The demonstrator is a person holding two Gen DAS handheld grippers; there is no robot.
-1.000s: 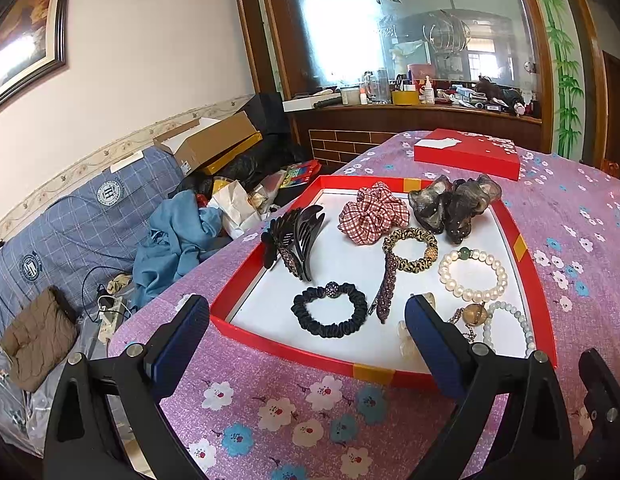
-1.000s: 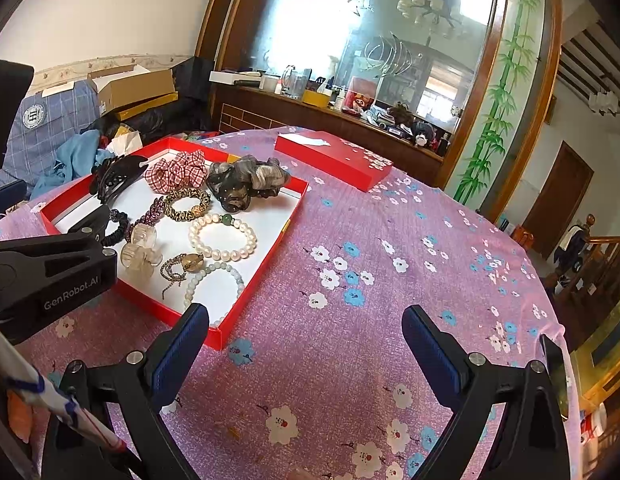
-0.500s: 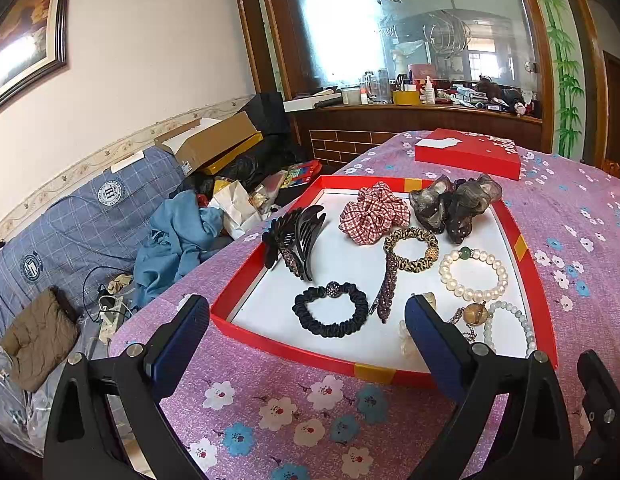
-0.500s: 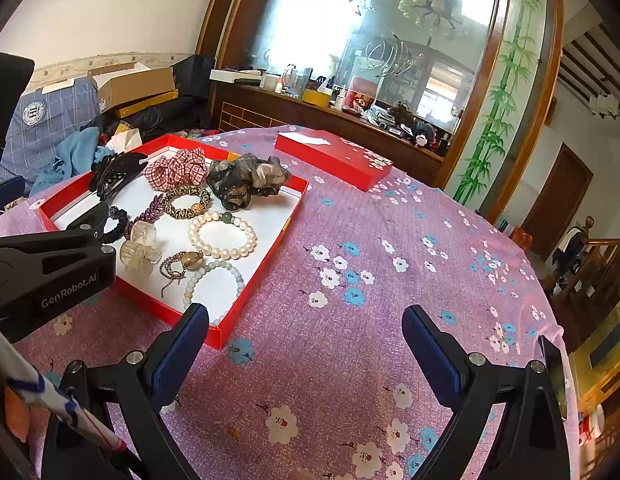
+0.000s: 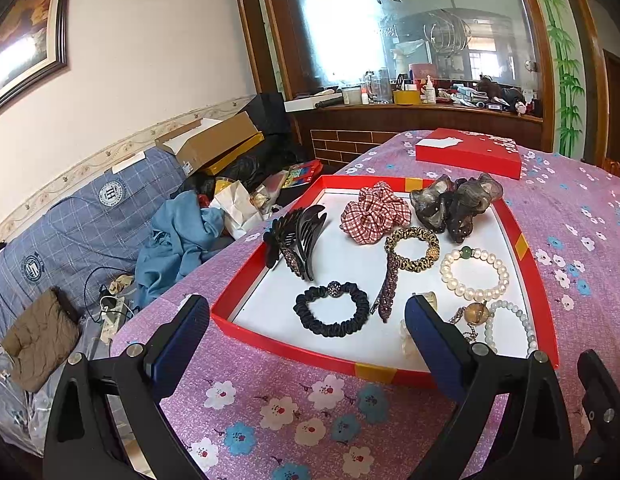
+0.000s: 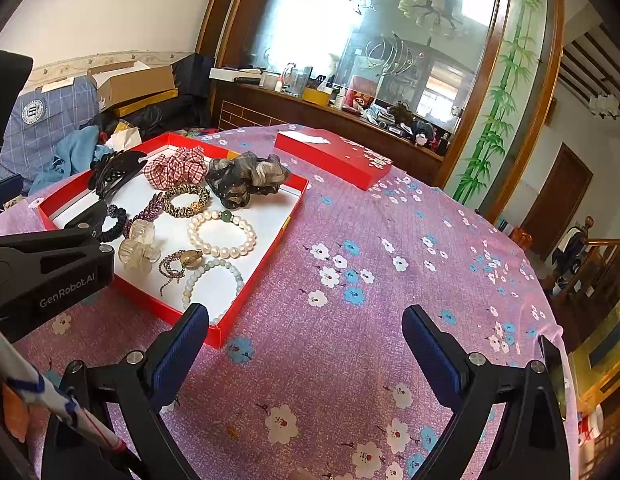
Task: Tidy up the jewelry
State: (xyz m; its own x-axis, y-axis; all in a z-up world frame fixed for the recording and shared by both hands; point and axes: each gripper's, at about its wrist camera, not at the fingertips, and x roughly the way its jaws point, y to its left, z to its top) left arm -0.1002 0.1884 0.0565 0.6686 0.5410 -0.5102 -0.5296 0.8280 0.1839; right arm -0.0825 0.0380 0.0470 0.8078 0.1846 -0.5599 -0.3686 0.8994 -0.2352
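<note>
A red tray [image 5: 246,300] is seen on the desk [image 6: 389,280], holding the jewelry. In the left wrist view, a black scrunchie [image 5: 331,311] lies at 6 o'clock in the tray, a pearl bracelet [image 5: 474,274] at 3 o'clock, and a plaid scrunchie [image 5: 374,213] at 12 o'clock. The left gripper [image 5: 308,354] is spread wide and empty before the tray's near rim. The right gripper [image 6: 306,354] is likewise wide and empty, over bare cloth at the tray's 4 o'clock.

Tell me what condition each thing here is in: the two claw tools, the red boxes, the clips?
Left gripper: open, empty.
Right gripper: open, empty.
Red tray: uncovered, holding jewelry.
Red lid: lying on the table beyond the tray.
Black claw clip: shut, in the tray.
Pearl bracelet: closed loop, lying flat.
</note>
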